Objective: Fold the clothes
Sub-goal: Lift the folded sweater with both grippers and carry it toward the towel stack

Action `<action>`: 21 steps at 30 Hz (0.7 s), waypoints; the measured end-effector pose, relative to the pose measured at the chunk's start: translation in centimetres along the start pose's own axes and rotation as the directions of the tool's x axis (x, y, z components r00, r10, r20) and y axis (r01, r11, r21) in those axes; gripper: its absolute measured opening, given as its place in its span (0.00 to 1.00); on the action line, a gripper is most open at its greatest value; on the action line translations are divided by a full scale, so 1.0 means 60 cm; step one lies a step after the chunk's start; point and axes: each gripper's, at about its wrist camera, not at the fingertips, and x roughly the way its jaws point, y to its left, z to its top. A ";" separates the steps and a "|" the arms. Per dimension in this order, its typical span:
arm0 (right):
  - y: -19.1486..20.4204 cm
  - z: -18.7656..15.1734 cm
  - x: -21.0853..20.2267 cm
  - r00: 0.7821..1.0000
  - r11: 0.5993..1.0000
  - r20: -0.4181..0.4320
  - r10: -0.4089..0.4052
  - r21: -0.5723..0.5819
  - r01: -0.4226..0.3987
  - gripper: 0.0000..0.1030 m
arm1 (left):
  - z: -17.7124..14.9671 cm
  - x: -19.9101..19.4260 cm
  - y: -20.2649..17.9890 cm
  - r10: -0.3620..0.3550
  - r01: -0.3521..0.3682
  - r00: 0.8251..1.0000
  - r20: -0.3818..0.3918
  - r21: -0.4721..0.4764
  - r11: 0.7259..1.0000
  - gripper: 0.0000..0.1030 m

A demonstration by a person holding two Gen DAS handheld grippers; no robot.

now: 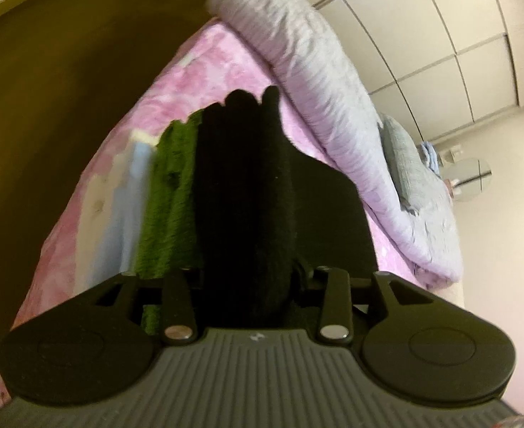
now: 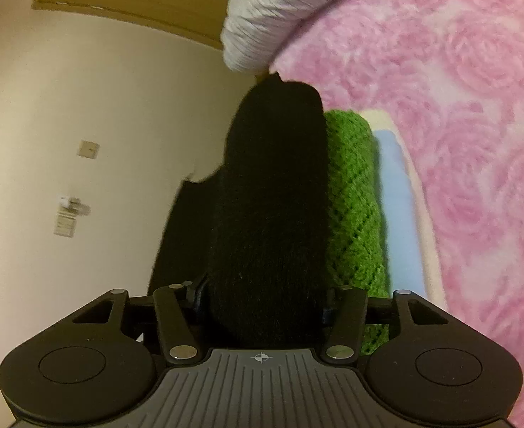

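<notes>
Now | both grippers: black garment point(image 1: 247, 192) between jaws, grip unclear; green knit point(image 2: 354, 192) beside

Black fuzzy garment point(image 1: 240, 185), folded thick, fills the centre of both wrist views. Just beside it: folded green knit point(image 2: 354, 199), then pale blue piece point(image 2: 397, 214), stacked on the pink bed point(image 2: 476, 107).

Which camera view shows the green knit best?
The right wrist view: there the green knit is sharp, its lattice stitches clear, lying between the black garment and a blue cloth. The left wrist view shows it too, but blurred.
</notes>
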 end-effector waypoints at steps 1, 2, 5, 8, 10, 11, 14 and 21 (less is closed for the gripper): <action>0.004 0.002 0.003 1.000 1.000 -0.005 -0.007 -0.014 0.007 0.56 | 0.001 0.001 0.001 0.010 -0.010 1.000 0.000 0.003 1.000 0.37; 0.010 0.004 0.003 1.000 0.999 -0.021 -0.020 -0.033 0.019 0.57 | 0.003 0.001 -0.002 0.024 -0.024 1.000 -0.002 0.014 1.000 0.40; 0.031 0.014 0.005 0.994 0.993 -0.070 -0.085 -0.087 0.079 0.58 | 0.008 -0.010 -0.016 0.072 -0.071 0.997 -0.011 0.018 0.997 0.42; 0.068 0.010 -0.020 0.981 0.966 -0.071 -0.182 -0.202 0.165 0.61 | 0.007 -0.035 -0.037 0.149 -0.149 0.989 0.010 0.044 0.988 0.43; 0.095 0.003 -0.045 0.970 0.926 -0.033 -0.239 -0.308 0.218 0.61 | 0.001 -0.067 -0.061 0.228 -0.233 0.971 0.066 0.079 0.969 0.41; 0.110 -0.003 -0.060 0.968 0.900 0.002 -0.253 -0.367 0.236 0.61 | -0.002 -0.084 -0.073 0.270 -0.279 0.958 0.100 0.093 0.956 0.34; 0.153 -0.033 -0.104 0.957 0.782 0.096 -0.272 -0.557 0.279 0.60 | -0.020 -0.128 -0.116 0.333 -0.362 0.926 0.176 0.168 0.917 0.29; 0.194 -0.118 -0.081 0.946 0.540 0.079 -0.314 -0.805 0.246 0.36 | -0.093 -0.109 -0.177 0.317 -0.359 0.933 0.169 0.458 0.813 0.14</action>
